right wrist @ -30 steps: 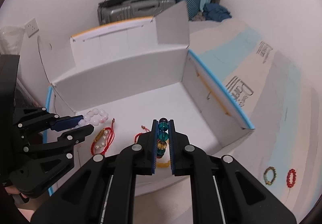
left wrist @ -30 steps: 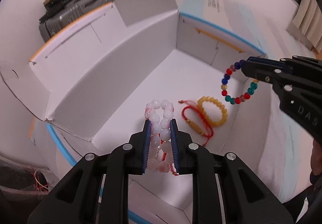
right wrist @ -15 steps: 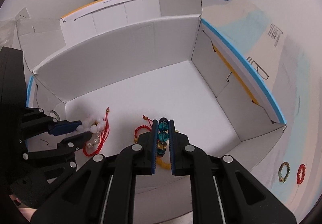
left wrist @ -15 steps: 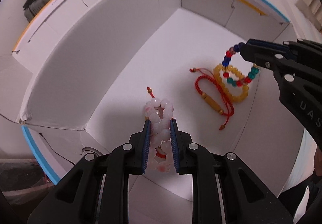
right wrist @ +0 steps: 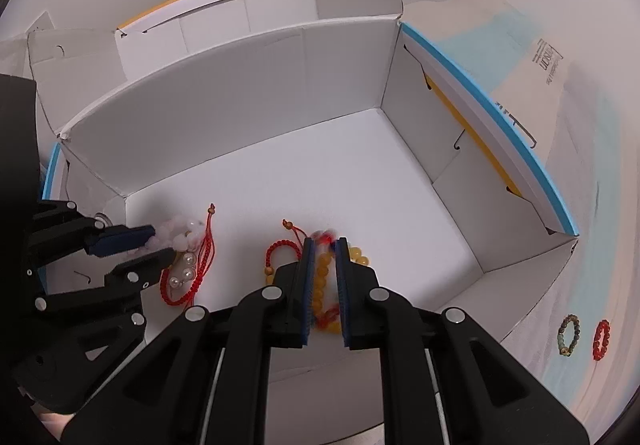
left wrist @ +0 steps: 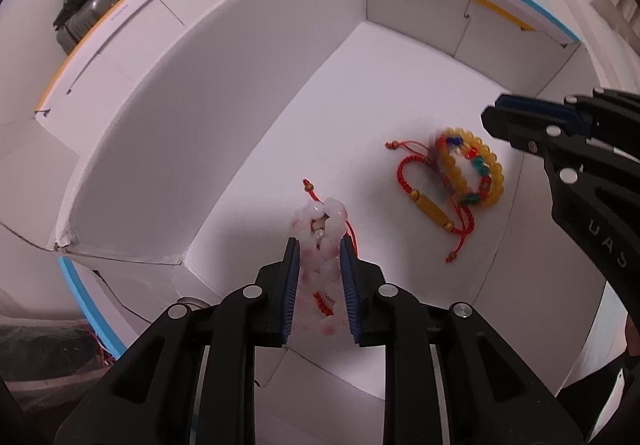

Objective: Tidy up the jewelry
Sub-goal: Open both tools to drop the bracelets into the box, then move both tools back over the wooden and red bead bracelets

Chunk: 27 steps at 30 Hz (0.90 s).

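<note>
L wrist view: we're looking down into the white box [left wrist: 240, 93], w/ tall walls on the far and L sides. Our left gripper [left wrist: 319, 257] is sitting w/ jaws parted around the blurred pink bead bracelet [left wrist: 326, 229]; we can't tell if the pads are touching it. It's lying near the box's near-L corner. The multicolor bracelet [left wrist: 470, 169], blurred, is lying on the yellow bead bracelet [left wrist: 494, 165], beside the red cord bracelet [left wrist: 424, 197], close to the R wall. The far half of the floor is giving us open room.

R wrist view: our right gripper [right wrist: 322, 245] is hanging w/ jaws parted above the yellow/multicolor pile near the front wall, gripping nothing. Outside the box, R side, a green bracelet [right wrist: 569, 334] and a red bead bracelet [right wrist: 601, 339] are lying apart.
</note>
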Motion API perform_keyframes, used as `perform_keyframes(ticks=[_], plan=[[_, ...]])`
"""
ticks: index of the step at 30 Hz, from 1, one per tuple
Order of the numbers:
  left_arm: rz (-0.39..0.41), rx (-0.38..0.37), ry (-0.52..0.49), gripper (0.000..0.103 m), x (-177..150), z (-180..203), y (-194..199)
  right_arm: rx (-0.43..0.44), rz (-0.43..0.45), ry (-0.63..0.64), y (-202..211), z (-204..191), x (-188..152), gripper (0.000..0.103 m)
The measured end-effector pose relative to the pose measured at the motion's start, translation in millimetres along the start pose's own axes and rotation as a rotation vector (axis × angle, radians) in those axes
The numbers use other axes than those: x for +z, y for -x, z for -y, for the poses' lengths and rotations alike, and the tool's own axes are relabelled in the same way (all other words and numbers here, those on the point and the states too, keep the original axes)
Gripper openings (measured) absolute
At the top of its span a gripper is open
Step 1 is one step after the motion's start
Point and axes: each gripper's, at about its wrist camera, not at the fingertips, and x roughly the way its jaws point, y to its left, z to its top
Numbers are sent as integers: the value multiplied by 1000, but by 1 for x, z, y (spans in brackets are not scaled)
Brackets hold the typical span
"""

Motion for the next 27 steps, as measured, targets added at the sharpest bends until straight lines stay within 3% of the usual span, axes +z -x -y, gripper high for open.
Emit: perform_keyframes(ticks=[2,4,8,13,17,20,27], plan=[[27,17,-8,22,-2,2,5,0,5,-2,2,1,-1,13],[53,29,-13,22,-3,3,11,0,24,-13,8,5,-1,25],[122,27,28,50,-6,0,26,1,71,-39,23,15,-3,41],[202,34,11,52,-5,8,55,1,164,-54,55,26,-9,58],[258,20,13,60,-3,20,74,-8,218,-74,79,38,-15,67],[291,3,15,73,0,33,85,-16,245,-91,94,50,-21,71],[350,-30,8,83,9,68,103,-54,304,-145,128,90,-40,84]])
